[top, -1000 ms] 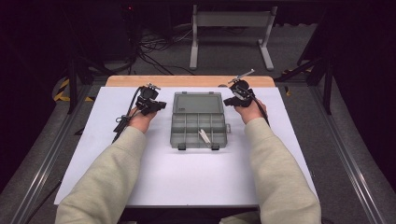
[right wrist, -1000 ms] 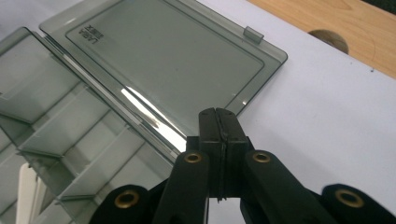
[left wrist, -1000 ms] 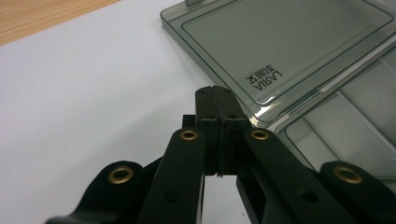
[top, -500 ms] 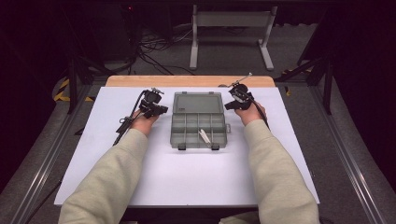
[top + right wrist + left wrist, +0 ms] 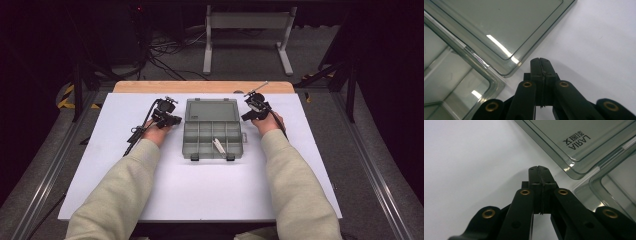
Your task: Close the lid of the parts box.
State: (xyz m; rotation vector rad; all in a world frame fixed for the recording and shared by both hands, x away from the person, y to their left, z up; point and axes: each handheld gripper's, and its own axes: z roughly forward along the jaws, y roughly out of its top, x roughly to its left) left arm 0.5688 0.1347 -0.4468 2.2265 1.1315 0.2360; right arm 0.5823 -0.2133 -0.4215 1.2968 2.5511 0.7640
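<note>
Two tools flank the clear compartment box (image 5: 212, 129), which lies open in the middle of the white table (image 5: 200, 190), its lid (image 5: 212, 110) folded flat on the far side. The left tool (image 5: 165, 116) rests just off the box's left edge, level with the hinge line; the right tool (image 5: 256, 107) sits off the box's right edge at about the same spot. Each is pinched fully together with nothing between the jaws: in the left gripper view the left tool (image 5: 539, 168) points at bare table just short of the lid's rounded corner (image 5: 571, 168), and in the right gripper view the right tool (image 5: 540, 60) does likewise beside the lid (image 5: 506, 30). One small pale part (image 5: 218, 145) lies in a near compartment of the box.

To my eye the risk is in the lid. If either closed tip slides under or against that thin corner unevenly, the light box could skate across the smooth table or twist toward one side, and the loose part could hop out of its compartment. With both tools shut, neither can grasp the rim, so a push is all they offer.
</note>
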